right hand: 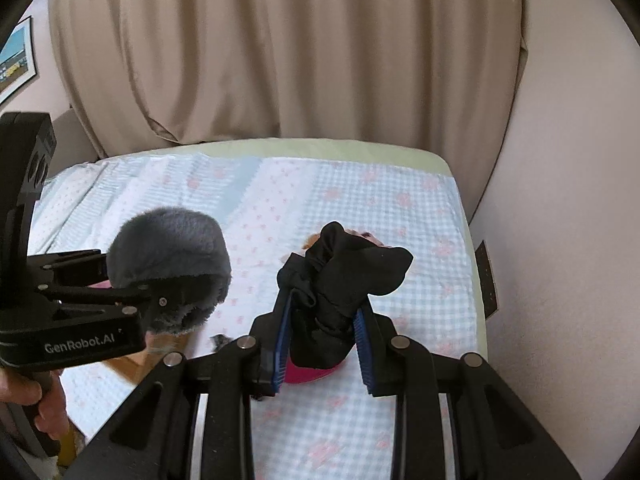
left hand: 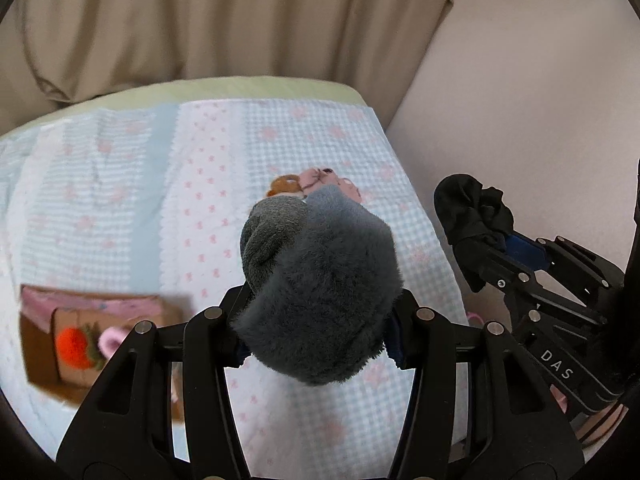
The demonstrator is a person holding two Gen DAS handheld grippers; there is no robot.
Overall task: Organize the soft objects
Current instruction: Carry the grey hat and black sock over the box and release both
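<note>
My left gripper (left hand: 320,320) is shut on a fluffy grey soft item (left hand: 320,280) and holds it above the bed; it also shows in the right wrist view (right hand: 168,264). My right gripper (right hand: 324,312) is shut on a bunched black cloth (right hand: 344,280), also seen at the right of the left wrist view (left hand: 472,216). Beyond the grey item lie a small brown plush (left hand: 284,186) and a pink soft item (left hand: 332,180) on the blanket. A cardboard box (left hand: 40,344) at the left holds an orange-red knitted item (left hand: 72,346) and a pink item (left hand: 110,340).
The bed has a blue-and-white checked blanket with pink flowers (left hand: 120,208). Beige curtains (right hand: 300,60) hang behind it and a pale wall (right hand: 560,240) runs along the right edge. A dark pink item (right hand: 308,374) lies under the black cloth.
</note>
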